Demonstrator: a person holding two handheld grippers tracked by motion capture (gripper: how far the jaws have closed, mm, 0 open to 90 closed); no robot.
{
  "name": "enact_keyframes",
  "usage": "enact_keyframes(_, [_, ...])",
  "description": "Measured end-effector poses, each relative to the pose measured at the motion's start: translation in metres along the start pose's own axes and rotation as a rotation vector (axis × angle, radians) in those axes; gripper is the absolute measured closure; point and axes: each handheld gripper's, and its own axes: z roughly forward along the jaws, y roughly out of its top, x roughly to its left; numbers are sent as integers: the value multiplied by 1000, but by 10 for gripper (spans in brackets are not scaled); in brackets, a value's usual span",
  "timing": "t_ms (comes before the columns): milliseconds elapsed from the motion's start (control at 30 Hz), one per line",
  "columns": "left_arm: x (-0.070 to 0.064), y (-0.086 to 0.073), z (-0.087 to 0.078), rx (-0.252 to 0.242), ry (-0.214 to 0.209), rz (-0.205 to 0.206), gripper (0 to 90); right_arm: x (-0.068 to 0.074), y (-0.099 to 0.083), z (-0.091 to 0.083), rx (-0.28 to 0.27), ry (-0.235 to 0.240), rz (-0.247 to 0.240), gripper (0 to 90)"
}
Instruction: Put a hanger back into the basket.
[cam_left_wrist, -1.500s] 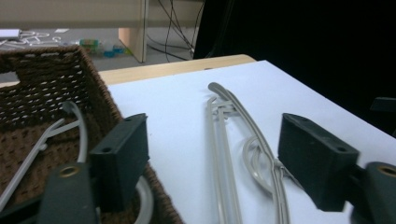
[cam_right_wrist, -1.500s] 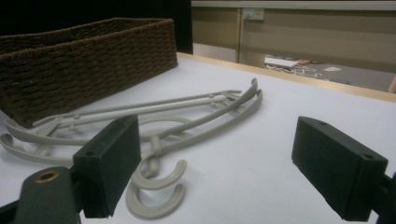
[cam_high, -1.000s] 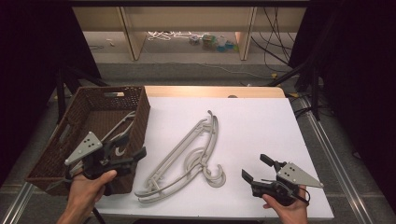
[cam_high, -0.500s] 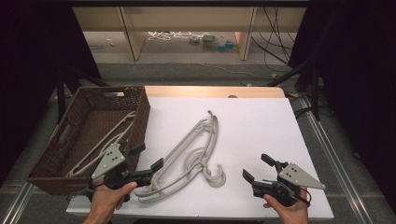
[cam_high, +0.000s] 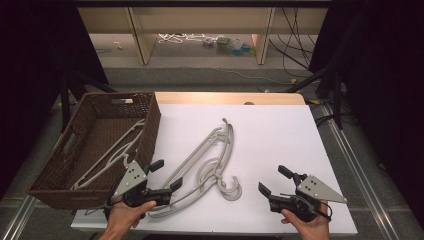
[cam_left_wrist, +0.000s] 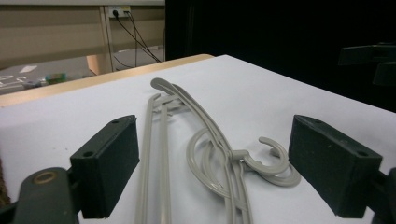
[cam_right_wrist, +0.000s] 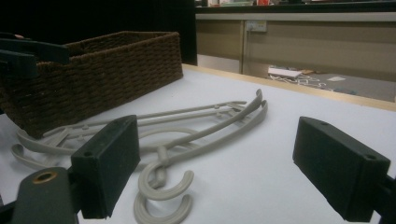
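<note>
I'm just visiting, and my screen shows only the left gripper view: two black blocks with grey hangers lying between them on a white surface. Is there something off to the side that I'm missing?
Observer: Yes. In the high view a brown wicker basket stands just left of the left gripper.
Operator: Is the basket empty?
Observer: No, at least one grey hanger lies inside it.
Operator: And what is the other hand doing?
Observer: The right gripper is open and holds nothing. It points at the hook end of the loose hangers.
</note>
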Motion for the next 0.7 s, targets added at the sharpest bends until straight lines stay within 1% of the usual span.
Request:
enact_keyframes(33, [0, -2, 1, 1, -1, 7, 159, 2, 0, -1, 13, 8, 25, 157])
enact_keyframes(67, [0, -3, 1, 15, -1, 6, 159, 2, 0, -1, 20, 10, 37, 157])
enact_keyframes(100, [0, -4, 2, 21, -10, 2, 173, 2, 0, -1, 26, 8, 37, 157])
enact_keyframes(133, [0, -5, 3, 28, -22, 6, 237, 2, 0, -1, 34, 6, 33, 157])
enact_keyframes(167, [-1, -6, 3, 32, -22, 6, 237, 2, 0, -1, 34, 6, 33, 157])
enact_keyframes(200, [-1, -6, 4, 42, -30, 8, 218, 0, 0, 1, 10, 0, -1, 157])
enact_keyframes(233, [-2, -7, 5, 49, -31, 2, 186, 0, 0, 1, 13, -1, -2, 157])
enact_keyframes(267, [-2, -7, 5, 51, -31, 14, 174, 0, 0, 1, 10, -4, -4, 157])
enact_keyframes(300, [-3, -7, 6, 52, -30, 15, 172, 1, 0, 1, 18, -5, -7, 157])
enact_keyframes(333, [-2, -7, 7, 50, -44, 22, 172, 2, -1, 1, 26, 11, 12, 157])
enact_keyframes(367, [-3, -7, 7, 58, -40, 19, 167, 2, -1, 2, 22, 18, 10, 157])
enact_keyframes(400, [-3, -7, 7, 65, -45, 26, 159, 2, -1, 3, -1, 5, -1, 157])
enact_keyframes(433, [-4, -8, 8, 65, -46, 21, 159, 2, -1, 1, 24, 3, 9, 157])
enact_keyframes(467, [-4, -8, 8, 77, -48, 28, 158, 2, -1, 2, 20, 11, 6, 157])
enact_keyframes(500, [-5, -9, 9, 81, -52, 17, 158, 1, -1, 2, 11, 4, -3, 157])
enact_keyframes(533, [-5, -9, 11, 86, -54, 14, 158, 1, -2, 3, 1, 2, -2, 157])
enact_keyframes(600, [-6, -10, 13, 96, -70, 35, 158, 1, -2, 3, 2, 2, -2, 157])
enact_keyframes(633, [-7, -11, 14, 102, -76, 31, 160, 1, -1, 2, 24, 8, -5, 157])
enact_keyframes(667, [-7, -11, 14, 115, -80, 49, 161, 2, 0, 0, 55, 3, 13, 157])
enact_keyframes(700, [-8, -11, 16, 121, -84, 55, 161, 1, 0, 2, 21, -4, -12, 157])
